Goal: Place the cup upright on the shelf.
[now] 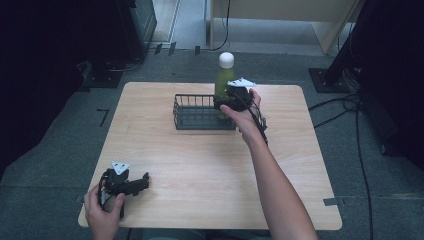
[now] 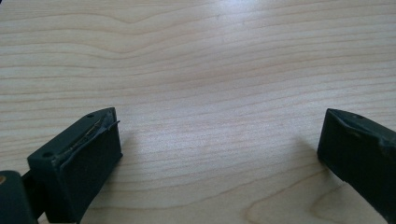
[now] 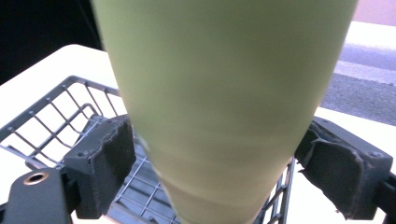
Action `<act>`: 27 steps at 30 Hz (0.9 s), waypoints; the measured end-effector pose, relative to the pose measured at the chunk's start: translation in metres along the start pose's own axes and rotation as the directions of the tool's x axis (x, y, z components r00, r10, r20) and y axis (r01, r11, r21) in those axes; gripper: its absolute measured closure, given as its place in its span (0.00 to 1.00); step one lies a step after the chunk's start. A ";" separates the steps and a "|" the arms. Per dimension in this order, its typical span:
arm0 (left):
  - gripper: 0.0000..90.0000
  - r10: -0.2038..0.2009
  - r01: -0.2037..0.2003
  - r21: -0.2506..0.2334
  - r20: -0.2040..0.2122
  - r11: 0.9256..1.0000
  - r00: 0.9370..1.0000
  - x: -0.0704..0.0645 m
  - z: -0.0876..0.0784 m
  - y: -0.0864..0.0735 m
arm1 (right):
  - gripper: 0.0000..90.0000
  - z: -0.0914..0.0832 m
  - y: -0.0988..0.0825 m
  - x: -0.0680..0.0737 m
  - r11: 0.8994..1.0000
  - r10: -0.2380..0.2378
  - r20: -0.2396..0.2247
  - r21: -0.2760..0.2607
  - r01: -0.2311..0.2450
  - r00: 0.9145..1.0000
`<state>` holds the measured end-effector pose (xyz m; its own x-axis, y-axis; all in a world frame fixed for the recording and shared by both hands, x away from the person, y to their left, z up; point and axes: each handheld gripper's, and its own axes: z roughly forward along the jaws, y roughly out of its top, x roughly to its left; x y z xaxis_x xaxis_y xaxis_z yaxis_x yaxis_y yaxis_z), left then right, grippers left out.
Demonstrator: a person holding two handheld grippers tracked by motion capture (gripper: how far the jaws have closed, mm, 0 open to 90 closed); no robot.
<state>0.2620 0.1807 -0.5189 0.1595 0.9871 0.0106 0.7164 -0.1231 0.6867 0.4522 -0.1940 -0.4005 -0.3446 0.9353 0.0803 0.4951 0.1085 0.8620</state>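
A green bottle with a white cap stands upright in the right end of a black wire basket at the far middle of the wooden table. My right gripper reaches in from the right, one jaw on each side of the bottle's lower body. In the right gripper view the bottle rises between the two pads, which sit close beside it without pressing, and the basket mesh lies below. My left gripper rests near the front left corner, jaws wide open over bare wood.
The table's edges drop to grey carpet. Dark equipment stands at the far left and right, with cables on the floor at the right. A light wooden cabinet stands behind the table.
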 end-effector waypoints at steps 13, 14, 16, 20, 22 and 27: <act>0.00 0.000 0.000 0.000 -0.001 1.000 1.000 0.000 0.000 0.000 | 0.00 -0.016 -0.007 0.002 0.999 0.037 -0.017 0.015 -0.037 0.999; 0.00 0.000 0.000 -0.001 -0.001 1.000 1.000 0.000 0.000 0.000 | 0.00 -0.018 -0.008 0.002 0.999 0.037 -0.015 0.014 -0.037 0.999; 0.00 0.000 0.000 -0.001 -0.001 1.000 1.000 0.000 0.000 0.000 | 0.00 -0.023 -0.010 0.000 0.999 0.040 -0.014 0.012 -0.040 0.999; 0.00 0.000 0.000 0.000 -0.001 1.000 1.000 0.000 0.000 0.000 | 0.00 -0.030 -0.016 -0.003 0.999 0.045 -0.011 0.008 -0.044 0.999; 0.00 0.000 0.000 -0.001 -0.001 1.000 1.000 0.000 0.000 0.000 | 0.00 -0.033 -0.019 -0.004 0.999 0.043 -0.010 0.009 -0.043 0.999; 0.00 0.000 0.000 -0.001 -0.001 1.000 1.000 0.000 0.000 0.000 | 0.00 -0.042 -0.029 -0.009 0.999 0.041 -0.004 0.007 -0.040 0.999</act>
<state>0.2620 0.1807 -0.5190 0.1593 0.9872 0.0115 0.7160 -0.1235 0.6871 0.4077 -0.2200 -0.4053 -0.3271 0.9377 0.1169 0.5142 0.0728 0.8546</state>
